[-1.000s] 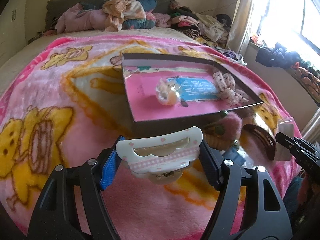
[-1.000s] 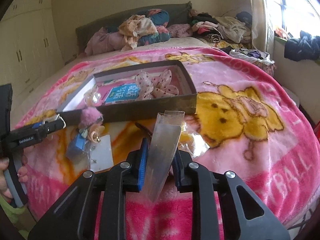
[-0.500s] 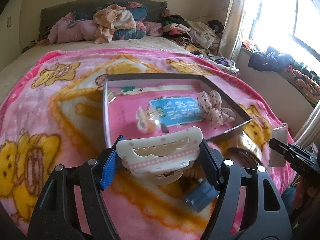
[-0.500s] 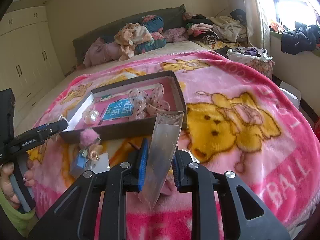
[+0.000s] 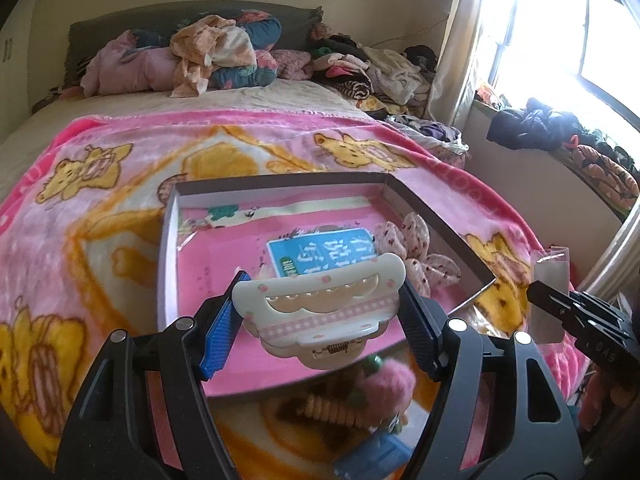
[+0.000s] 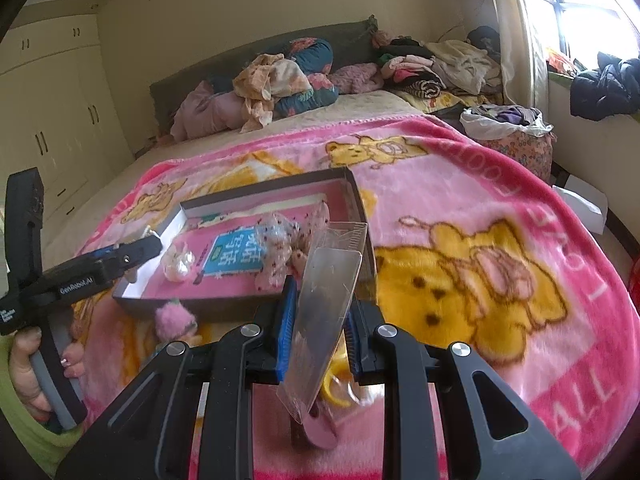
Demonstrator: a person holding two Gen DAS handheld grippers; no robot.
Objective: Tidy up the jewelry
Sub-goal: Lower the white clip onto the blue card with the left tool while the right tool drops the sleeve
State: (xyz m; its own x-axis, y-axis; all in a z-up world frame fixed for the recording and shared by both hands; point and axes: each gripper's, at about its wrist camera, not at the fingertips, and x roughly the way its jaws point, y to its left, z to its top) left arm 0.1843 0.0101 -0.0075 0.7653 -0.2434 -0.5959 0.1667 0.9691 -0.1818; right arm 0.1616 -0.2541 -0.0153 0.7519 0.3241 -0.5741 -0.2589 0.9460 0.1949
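My left gripper [image 5: 320,312] is shut on a white hair claw clip [image 5: 320,312] with a pink gingham band, held above the near part of a shallow open box [image 5: 168,248] with a pink floor. Inside the box lie a blue card [image 5: 316,250], a spotted fabric bow [image 5: 416,248] and a pale clear clip [image 6: 178,264]. My right gripper [image 6: 320,316] is shut on a clear plastic sleeve [image 6: 328,300] standing upright, in front of the box's right corner. The left gripper [image 6: 132,252] shows at the left of the right wrist view, a hand on its handle.
The box sits on a pink bear-print blanket [image 6: 460,208] on a bed. A pink fuzzy charm [image 6: 174,320], a blue item [image 5: 376,452] and a pink clip [image 6: 316,428] lie in front of the box. Piled clothes [image 5: 216,56] fill the headboard end; a window [image 5: 560,40] is on the right.
Both grippers have risen and moved forward toward the box, keeping their holds. The box now lies below the white claw clip, where earlier it was ahead of it.
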